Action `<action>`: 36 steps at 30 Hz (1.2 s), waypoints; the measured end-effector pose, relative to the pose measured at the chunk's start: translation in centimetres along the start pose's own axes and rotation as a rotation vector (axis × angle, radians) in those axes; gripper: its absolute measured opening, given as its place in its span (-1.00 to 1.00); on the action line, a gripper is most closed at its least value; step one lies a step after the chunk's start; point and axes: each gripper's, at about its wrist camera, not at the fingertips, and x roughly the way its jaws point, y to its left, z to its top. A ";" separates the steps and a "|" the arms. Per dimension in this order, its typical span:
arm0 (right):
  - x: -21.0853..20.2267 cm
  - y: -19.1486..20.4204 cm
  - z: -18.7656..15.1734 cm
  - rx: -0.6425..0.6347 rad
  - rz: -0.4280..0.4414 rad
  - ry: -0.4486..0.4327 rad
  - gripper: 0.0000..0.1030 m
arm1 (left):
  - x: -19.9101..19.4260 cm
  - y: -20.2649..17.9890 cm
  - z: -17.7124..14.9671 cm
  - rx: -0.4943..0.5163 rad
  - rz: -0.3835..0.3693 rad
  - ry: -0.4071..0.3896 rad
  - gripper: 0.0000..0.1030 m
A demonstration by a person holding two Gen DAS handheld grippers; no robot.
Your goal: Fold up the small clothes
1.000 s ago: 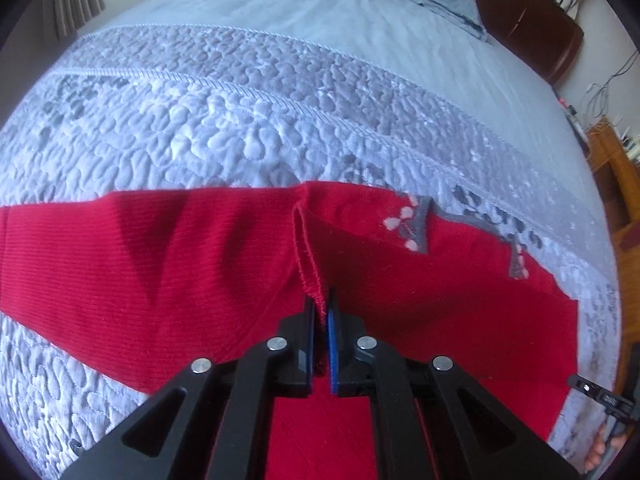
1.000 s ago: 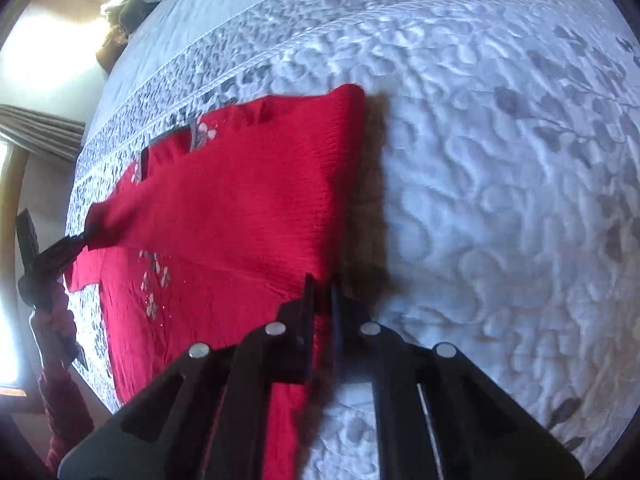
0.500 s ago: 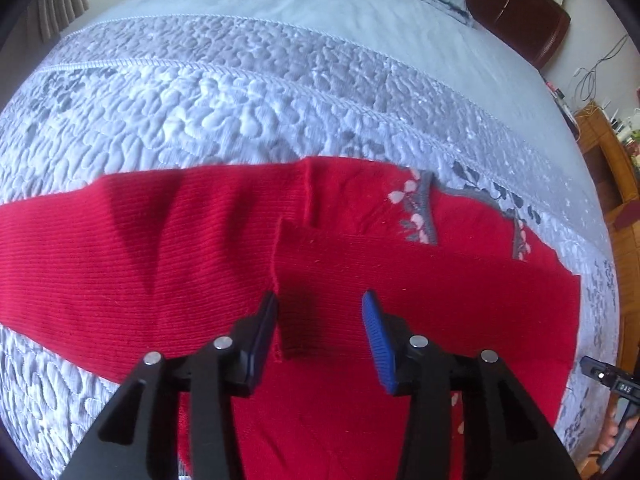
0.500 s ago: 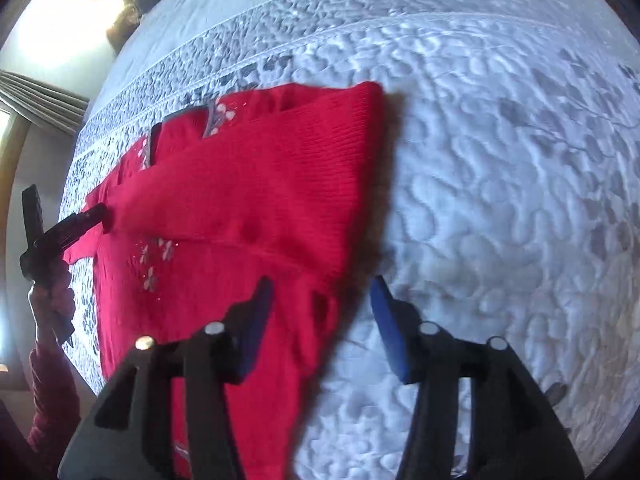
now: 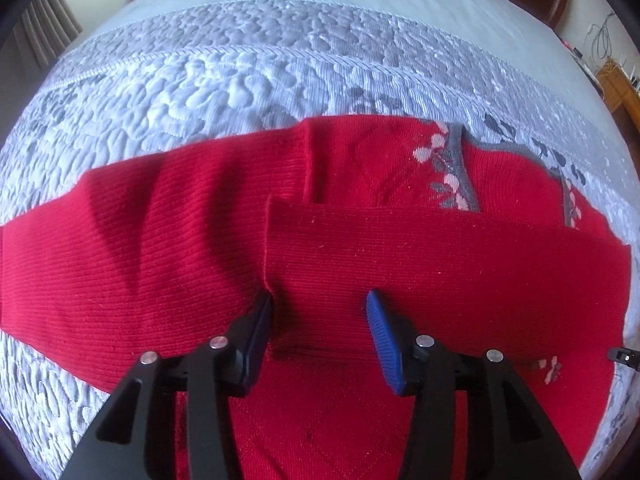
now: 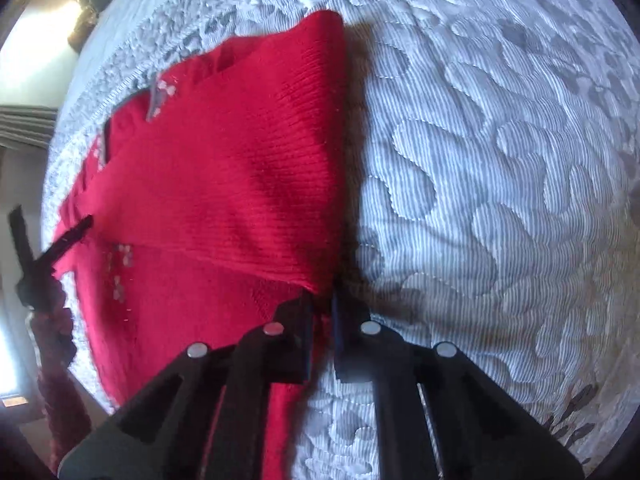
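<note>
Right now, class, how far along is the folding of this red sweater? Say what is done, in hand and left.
Done: one sleeve lies folded across the red sweater on the quilted bedspread. In hand: the right gripper is nearly shut at the sweater's side edge; whether it pinches cloth is unclear. The left gripper is open over the sleeve's cuff. Left: the other sleeve still lies outstretched, and the body is unfolded.

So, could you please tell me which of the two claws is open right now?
The left claw: its fingers stand wide apart above the folded red sweater. The right claw is pinched on the sweater's edge.
</note>
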 end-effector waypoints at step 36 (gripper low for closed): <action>-1.4 10.4 -2.4 -0.119 -0.021 -0.105 -0.26 | -6.6 5.5 -3.0 -0.042 -0.025 -0.060 0.06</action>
